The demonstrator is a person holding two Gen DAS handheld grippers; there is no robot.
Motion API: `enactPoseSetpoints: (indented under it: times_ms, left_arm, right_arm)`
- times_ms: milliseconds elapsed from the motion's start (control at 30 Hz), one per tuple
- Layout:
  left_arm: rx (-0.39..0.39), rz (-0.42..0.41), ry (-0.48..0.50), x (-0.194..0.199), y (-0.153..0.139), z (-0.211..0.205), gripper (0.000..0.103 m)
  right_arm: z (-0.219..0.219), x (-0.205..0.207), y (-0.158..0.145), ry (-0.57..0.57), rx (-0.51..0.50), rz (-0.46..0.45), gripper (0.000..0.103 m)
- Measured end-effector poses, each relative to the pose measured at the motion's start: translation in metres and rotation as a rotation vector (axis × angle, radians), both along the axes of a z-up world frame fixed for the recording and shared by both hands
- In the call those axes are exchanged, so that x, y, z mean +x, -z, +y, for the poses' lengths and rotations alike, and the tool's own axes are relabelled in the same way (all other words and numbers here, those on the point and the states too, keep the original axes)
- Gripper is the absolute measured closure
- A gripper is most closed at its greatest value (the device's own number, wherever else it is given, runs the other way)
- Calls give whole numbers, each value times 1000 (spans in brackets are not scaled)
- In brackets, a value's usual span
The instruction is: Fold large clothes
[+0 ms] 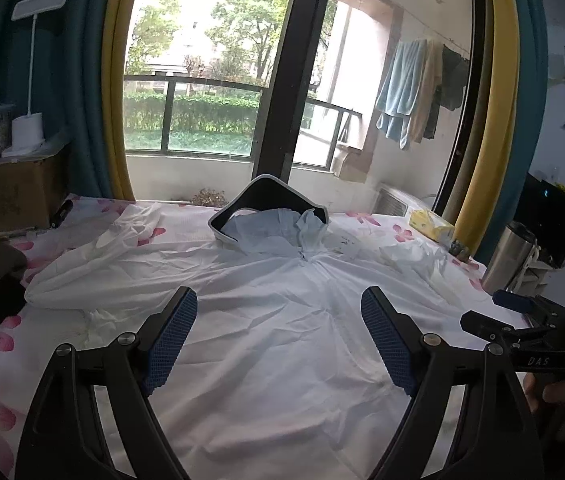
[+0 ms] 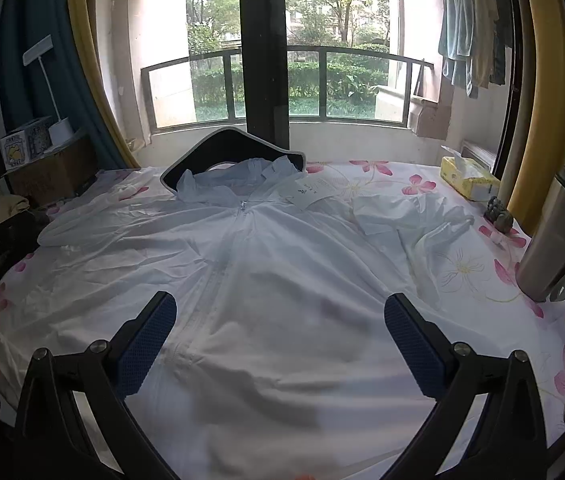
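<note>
White jacket (image 2: 274, 280) lies spread, front up, across the bed (image 2: 474, 272).
Left gripper (image 1: 278, 336) and right gripper (image 2: 280, 340): jaws wide, empty, above its hem.

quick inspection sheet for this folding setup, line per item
surface: floral sheet, pink flowers, covering the work surface
job's things: white zip-up jacket spread flat, front up, zip closed, sleeves out to both sides, pale blue hood at the far end, paper tag by the collar
clutter: yellow tissue pack, steel tumbler, small dark object at the right edge
grippers: left gripper and right gripper both open, above the jacket's lower half, holding nothing
cables: nothing seen
surroundings: window with balcony railing, white desk lamp, hanging laundry
</note>
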State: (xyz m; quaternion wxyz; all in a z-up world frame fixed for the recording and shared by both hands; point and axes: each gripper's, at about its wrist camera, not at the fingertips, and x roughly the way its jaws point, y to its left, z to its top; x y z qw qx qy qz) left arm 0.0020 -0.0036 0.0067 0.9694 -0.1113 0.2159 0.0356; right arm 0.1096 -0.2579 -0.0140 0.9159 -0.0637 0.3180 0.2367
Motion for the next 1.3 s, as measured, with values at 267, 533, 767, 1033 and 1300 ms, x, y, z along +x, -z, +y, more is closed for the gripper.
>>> enactPoseSetpoints:
  times_ms: [267,533,767,1033,1300]
  left_arm:
    - [8,2,-18,1,1,0,17]
    - [16,5,-13,3,1,1,17]
    - [21,3,0,2,1,-3,17]
    - [9,20,4,4,4,-5,17]
    - [9,14,-4,3,3,-6,17]
  right_arm:
    - [-1,1,0,1,0,6,0]
    - [-1,1,1,2,-1,7,0]
    - [-1,1,1,2,0,8,0]
    - [-2,2,1,1,0,11,0]
    - [-1,4,3,-1,-4,15,0]
